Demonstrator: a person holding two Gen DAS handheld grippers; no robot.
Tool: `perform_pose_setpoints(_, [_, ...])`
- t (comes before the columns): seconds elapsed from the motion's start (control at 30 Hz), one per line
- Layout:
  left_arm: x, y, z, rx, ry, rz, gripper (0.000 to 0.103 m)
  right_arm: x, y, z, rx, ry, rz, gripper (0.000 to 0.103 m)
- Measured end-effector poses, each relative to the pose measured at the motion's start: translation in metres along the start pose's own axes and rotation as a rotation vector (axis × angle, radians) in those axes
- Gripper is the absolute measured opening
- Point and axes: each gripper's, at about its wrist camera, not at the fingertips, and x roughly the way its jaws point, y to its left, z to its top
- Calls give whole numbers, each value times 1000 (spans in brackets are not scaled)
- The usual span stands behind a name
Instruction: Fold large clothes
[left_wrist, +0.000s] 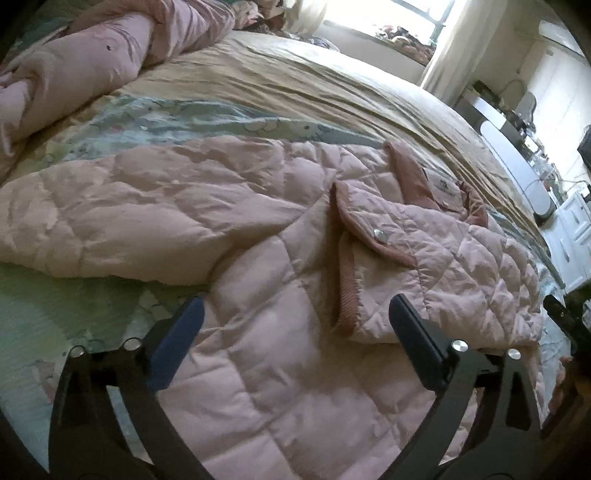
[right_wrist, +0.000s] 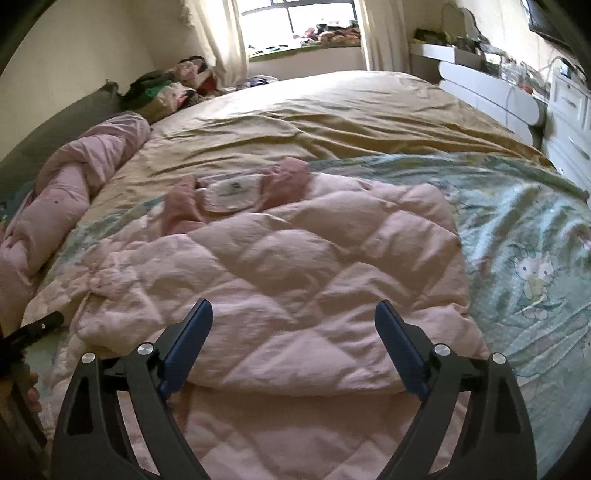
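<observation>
A pale pink quilted jacket (left_wrist: 258, 229) lies spread on the bed. Its darker pink collar (right_wrist: 288, 177) and white label (right_wrist: 232, 190) point toward the window. One sleeve (left_wrist: 129, 206) stretches to the left, and a pocket flap with a metal snap (left_wrist: 376, 232) lies near the middle. In the right wrist view the jacket (right_wrist: 295, 258) shows a panel folded over its front. My left gripper (left_wrist: 295, 301) hovers open just over the jacket's lower part, with nothing between its blue pads. My right gripper (right_wrist: 293, 305) is likewise open above the folded panel's near edge.
A rolled pink duvet (right_wrist: 74, 184) lies along the bed's left side. A tan sheet (right_wrist: 332, 110) covers the far half, a green cartoon-print blanket (right_wrist: 524, 240) the near right. White drawers (right_wrist: 569, 110) stand right of the bed. Piled clothes (right_wrist: 173, 85) sit by the window.
</observation>
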Motion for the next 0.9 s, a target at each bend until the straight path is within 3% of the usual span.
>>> perform_pose_setpoints(0.53, [-46,29,-4,-29,-43,27,94,-21,73,1,-99,-34,69,89])
perform_pose_setpoints(0.9, [-79,81,-1,-119,-103,117,94,-39,135,10,-171,-71,130,89])
